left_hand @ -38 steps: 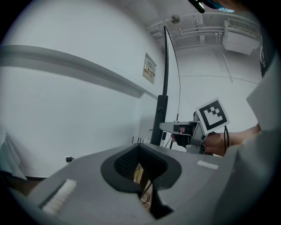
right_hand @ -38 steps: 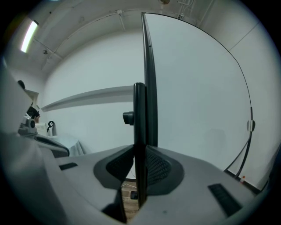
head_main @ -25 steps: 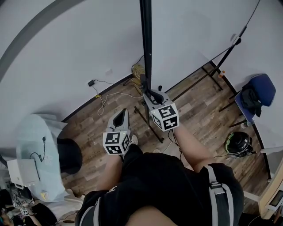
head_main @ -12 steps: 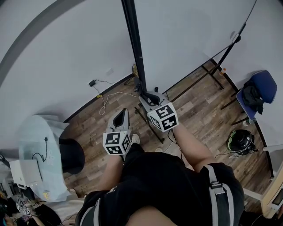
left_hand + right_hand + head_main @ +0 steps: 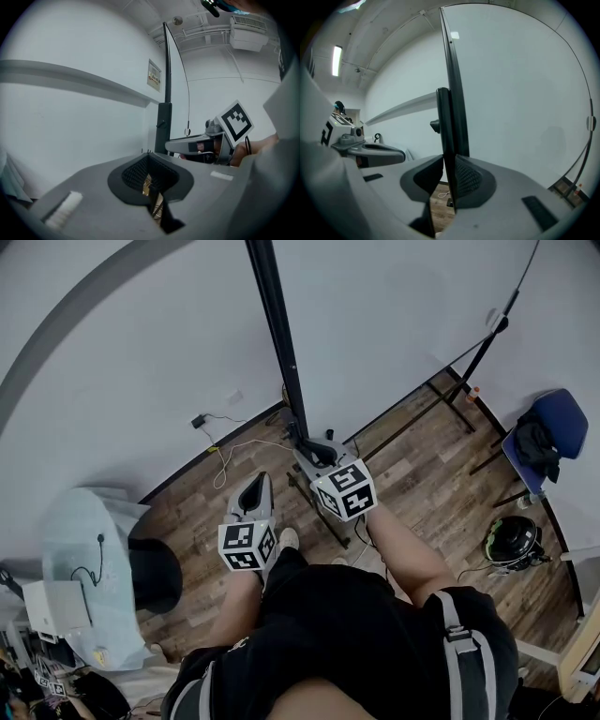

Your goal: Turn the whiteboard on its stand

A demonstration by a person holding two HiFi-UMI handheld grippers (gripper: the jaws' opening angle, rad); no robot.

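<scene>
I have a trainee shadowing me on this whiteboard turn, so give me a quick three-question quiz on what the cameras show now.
1. True or false: the left tool is clamped on the whiteboard.
2. What does the right tool grip? A the whiteboard's black edge; B a marker pen; C nothing.
3. What colour is the chair?
Key: 1 false, it is shut on nothing; 2 A; 3 blue.
</scene>
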